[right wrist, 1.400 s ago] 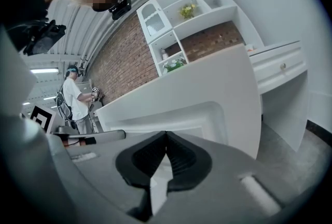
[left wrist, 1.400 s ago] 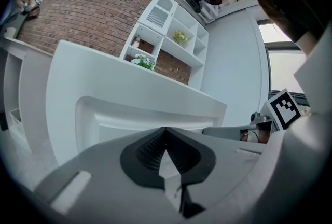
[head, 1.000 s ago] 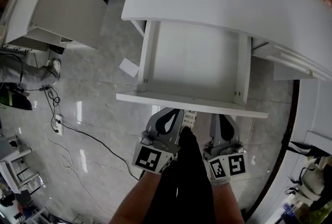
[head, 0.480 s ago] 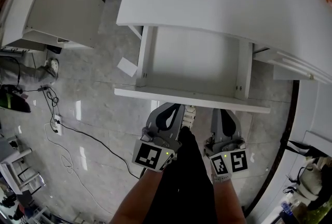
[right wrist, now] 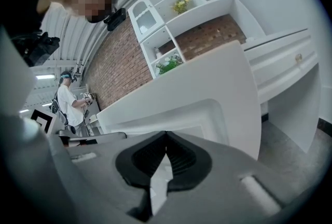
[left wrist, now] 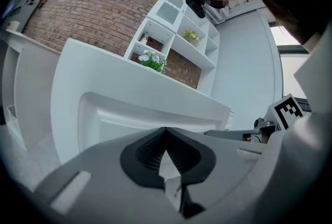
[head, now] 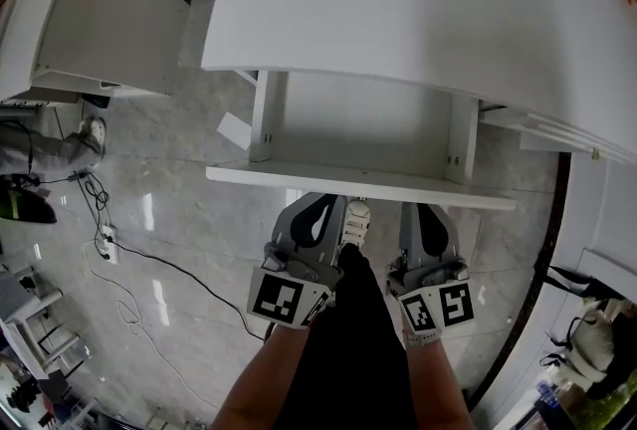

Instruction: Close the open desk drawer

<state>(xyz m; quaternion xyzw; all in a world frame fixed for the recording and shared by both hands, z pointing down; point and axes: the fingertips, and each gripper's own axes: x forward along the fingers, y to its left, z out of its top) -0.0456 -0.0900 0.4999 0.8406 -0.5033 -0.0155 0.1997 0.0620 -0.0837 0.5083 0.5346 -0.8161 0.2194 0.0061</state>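
Drawer [head: 358,187] before left tongs [head: 320,206], right tongs [head: 426,210]

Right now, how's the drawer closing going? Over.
Left tool and right tool shut, empty, noses at the white flat-fronted desk drawer. Drawer partly open under the white desktop. Nothing seen blocking it.

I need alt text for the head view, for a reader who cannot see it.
A half-open white desk drawer, empty, juts from under a white desk top. The left gripper and right gripper, both shut, sit at its front panel above a glossy grey floor.
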